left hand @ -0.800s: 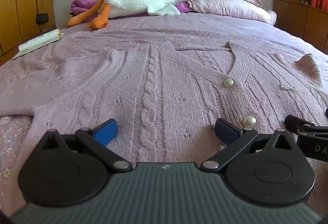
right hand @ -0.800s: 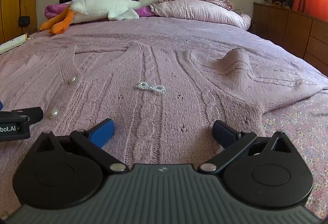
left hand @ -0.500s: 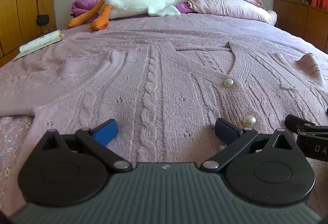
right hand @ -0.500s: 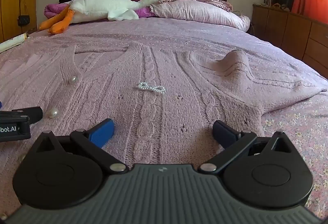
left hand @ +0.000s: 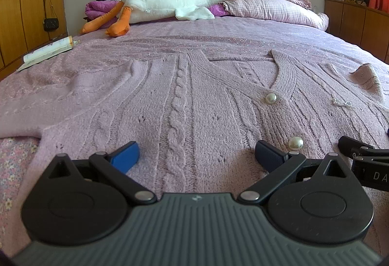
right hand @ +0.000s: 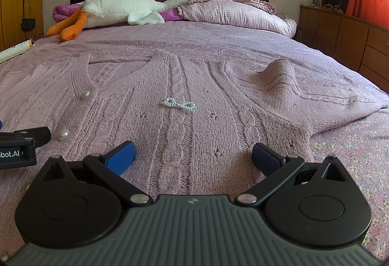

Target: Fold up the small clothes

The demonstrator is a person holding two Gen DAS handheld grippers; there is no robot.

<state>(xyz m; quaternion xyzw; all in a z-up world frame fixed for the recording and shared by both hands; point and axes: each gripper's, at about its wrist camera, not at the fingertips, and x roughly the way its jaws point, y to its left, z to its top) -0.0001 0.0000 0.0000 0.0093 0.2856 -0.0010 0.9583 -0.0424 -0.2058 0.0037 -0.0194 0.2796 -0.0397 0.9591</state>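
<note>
Both grippers, left gripper [left hand: 195,153] and right gripper [right hand: 193,155], are held spread wide and empty over the near hem of the pink cardigan [left hand: 184,100], which is laid flat on the bed [right hand: 218,35]. Nothing is seen changed from a moment ago, so folding is judged not yet begun

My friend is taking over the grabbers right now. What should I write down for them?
Left gripper: open, empty, low over the cardigan's hem.
Right gripper: open, empty, beside it.
Pink cardigan: spread flat on the bed, buttoned, one sleeve bunched up.
Done: nothing folded.
Left: fold sleeves in, then the body.
</note>
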